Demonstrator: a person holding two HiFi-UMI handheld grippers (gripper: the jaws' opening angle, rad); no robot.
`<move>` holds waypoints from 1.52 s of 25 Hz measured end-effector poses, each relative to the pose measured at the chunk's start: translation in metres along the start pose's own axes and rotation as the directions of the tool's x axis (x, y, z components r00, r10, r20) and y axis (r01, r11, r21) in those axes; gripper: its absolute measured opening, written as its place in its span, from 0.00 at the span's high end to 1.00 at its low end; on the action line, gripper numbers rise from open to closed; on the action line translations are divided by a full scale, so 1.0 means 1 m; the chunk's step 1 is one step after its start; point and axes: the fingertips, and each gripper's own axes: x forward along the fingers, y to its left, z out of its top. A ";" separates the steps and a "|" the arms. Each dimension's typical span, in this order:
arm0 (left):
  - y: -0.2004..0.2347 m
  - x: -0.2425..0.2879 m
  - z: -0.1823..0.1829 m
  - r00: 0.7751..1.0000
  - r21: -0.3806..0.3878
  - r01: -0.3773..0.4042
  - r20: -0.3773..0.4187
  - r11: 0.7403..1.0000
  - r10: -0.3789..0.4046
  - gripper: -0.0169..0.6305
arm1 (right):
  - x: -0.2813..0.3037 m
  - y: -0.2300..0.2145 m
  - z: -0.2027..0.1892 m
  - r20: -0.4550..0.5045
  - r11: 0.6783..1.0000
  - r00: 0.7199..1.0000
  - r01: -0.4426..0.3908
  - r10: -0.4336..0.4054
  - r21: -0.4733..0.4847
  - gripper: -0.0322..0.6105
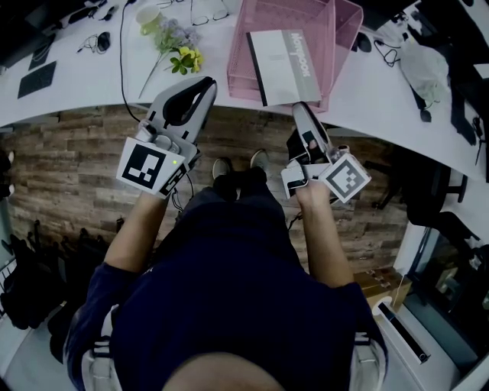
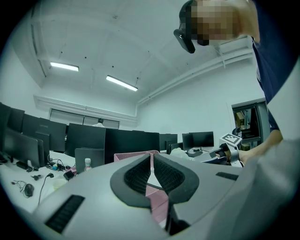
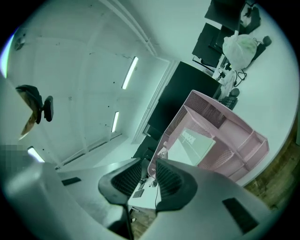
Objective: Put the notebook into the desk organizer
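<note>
The grey notebook (image 1: 286,65) lies flat inside the pink mesh desk organizer (image 1: 244,46) on the white desk. Both grippers are drawn back from the desk edge, over the floor. My left gripper (image 1: 208,82) points toward the organizer's near left corner, its tips together, nothing in it. In the left gripper view the left gripper (image 2: 151,161) aims at the organizer's (image 2: 133,155) rim. My right gripper (image 1: 299,107) sits just short of the organizer's front wall. In the right gripper view the right gripper (image 3: 150,166) shows a narrow empty gap, with the notebook (image 3: 190,145) and organizer (image 3: 243,140) ahead.
Left of the organizer lie artificial flowers (image 1: 179,46), a pale cup (image 1: 149,19) and glasses (image 1: 208,14). A white bag (image 1: 424,65) and cables sit on the desk at right. Dark monitors (image 2: 84,138) line the desk behind. Wood floor (image 1: 69,176) lies below.
</note>
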 end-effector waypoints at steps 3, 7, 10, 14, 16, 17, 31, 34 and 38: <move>0.002 -0.001 0.001 1.000 0.000 -0.007 0.004 1.000 0.007 0.91 | 0.002 0.005 0.003 0.000 1.000 1.000 -0.008 0.008 -0.022 0.81; 0.004 -0.003 0.003 1.000 0.001 -0.017 0.010 1.000 0.017 0.91 | 0.006 0.011 0.005 -0.006 0.999 1.000 -0.023 0.023 -0.046 0.83; 0.005 -0.004 0.006 1.000 0.001 -0.024 0.015 1.000 0.024 0.91 | 0.008 0.017 0.008 -0.010 0.997 0.999 -0.036 0.035 -0.063 0.84; 0.005 -0.004 0.008 0.999 0.002 -0.031 0.021 1.000 0.031 0.91 | 0.010 0.024 0.011 -0.019 0.995 0.999 -0.048 0.047 -0.090 0.85; 0.006 -0.003 0.010 0.999 0.002 -0.035 0.025 0.999 0.034 0.91 | 0.012 0.028 0.013 -0.023 0.993 0.998 -0.055 0.053 -0.107 0.86; 0.006 -0.002 0.010 0.999 0.002 -0.036 0.027 0.999 0.036 0.91 | 0.013 0.029 0.014 -0.026 0.991 0.998 -0.058 0.055 -0.116 0.87; 0.011 0.010 0.017 0.997 -0.002 -0.066 0.040 0.998 0.066 0.91 | 0.023 0.036 0.028 -0.068 0.980 0.995 -0.078 0.067 -0.181 0.92; 0.012 0.012 0.017 0.997 -0.004 -0.072 0.041 0.997 0.072 0.91 | 0.027 0.038 0.031 -0.077 0.975 0.994 -0.088 0.074 -0.203 0.93; 0.015 0.015 0.017 0.996 -0.005 -0.079 0.042 0.997 0.079 0.91 | 0.031 0.039 0.033 -0.087 0.971 0.993 -0.097 0.080 -0.220 0.94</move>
